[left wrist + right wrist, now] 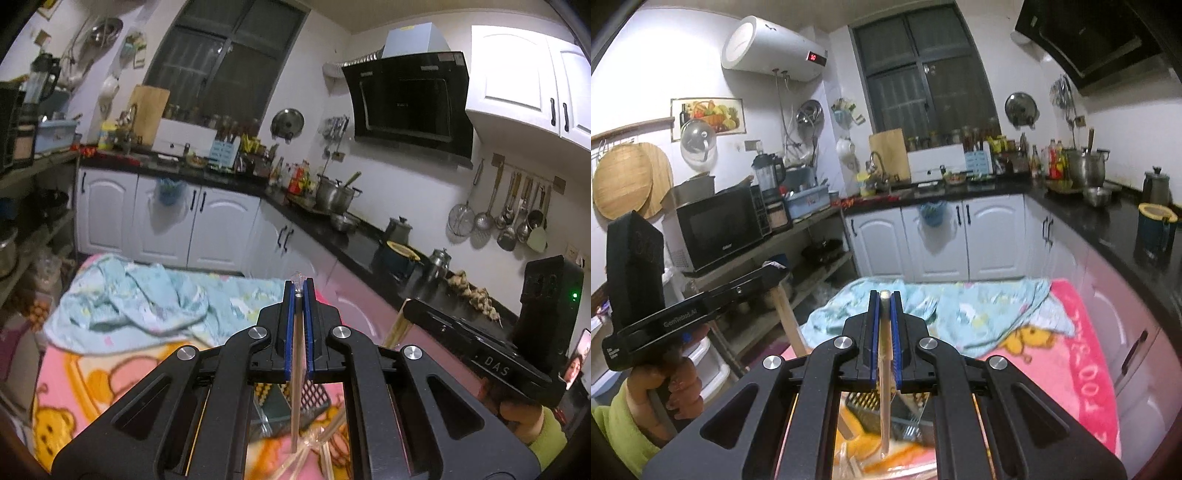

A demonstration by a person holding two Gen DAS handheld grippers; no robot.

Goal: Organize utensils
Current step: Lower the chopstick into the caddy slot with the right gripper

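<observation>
Chopsticks are held upright, one in each gripper: a pale stick with a clear faceted tip (296, 332) is clamped in the left gripper (298, 291), and a pale wooden stick with a metal cap (884, 354) is clamped in the right gripper (885, 295). Both hang above a black mesh utensil holder (905, 417) on a table covered by a pink cartoon blanket (1086, 354).
</observation>
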